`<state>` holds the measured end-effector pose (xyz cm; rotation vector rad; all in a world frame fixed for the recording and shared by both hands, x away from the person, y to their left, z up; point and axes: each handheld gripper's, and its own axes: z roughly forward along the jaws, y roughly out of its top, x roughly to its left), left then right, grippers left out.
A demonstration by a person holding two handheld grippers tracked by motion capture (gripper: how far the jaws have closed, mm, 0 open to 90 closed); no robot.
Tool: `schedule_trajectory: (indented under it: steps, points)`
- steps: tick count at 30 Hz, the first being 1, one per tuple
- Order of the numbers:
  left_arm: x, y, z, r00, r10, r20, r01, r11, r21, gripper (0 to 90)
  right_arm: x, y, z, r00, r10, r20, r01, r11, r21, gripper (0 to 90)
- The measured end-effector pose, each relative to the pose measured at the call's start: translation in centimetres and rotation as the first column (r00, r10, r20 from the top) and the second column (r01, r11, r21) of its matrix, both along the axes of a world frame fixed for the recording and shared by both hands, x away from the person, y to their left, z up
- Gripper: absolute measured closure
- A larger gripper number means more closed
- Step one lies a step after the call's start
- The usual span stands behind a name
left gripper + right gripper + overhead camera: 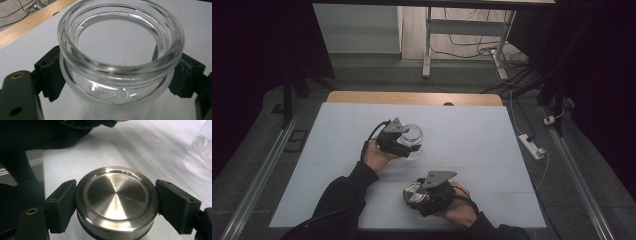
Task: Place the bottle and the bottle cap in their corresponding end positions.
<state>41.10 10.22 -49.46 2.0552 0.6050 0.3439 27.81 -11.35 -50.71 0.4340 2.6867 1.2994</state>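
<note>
Two things are held apart over the table (472,130), the open glass jar (413,135) clenched by the left gripper (404,142) and the steel lid (414,195) by the right gripper (424,196) (smooth glass), so slipping or cross-threading is risked.

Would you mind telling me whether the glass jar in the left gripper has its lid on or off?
Off. The glass jar has a bare, open mouth with nothing inside, while the right gripper grips the steel lid apart from it.
</note>
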Motion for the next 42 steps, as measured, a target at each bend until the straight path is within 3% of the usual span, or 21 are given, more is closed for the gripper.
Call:
schedule_trajectory:
  steps: [25,42]
  points:
    - [0.5,-0.7,-2.1,0.9999,0.006,-0.014,-0.005,0.9993,0.037,15.7,1.7,0.7,-2.1,0.9991,-0.041,0.011,0.042,0.9977,-0.053,19.9]
    - [0.7,-0.4,-2.5,0.9995,0.004,-0.032,-0.004,1.0,0.006,15.5,2.0,0.9,-2.9,0.9991,-0.042,0.002,0.042,0.9932,-0.109,19.0]
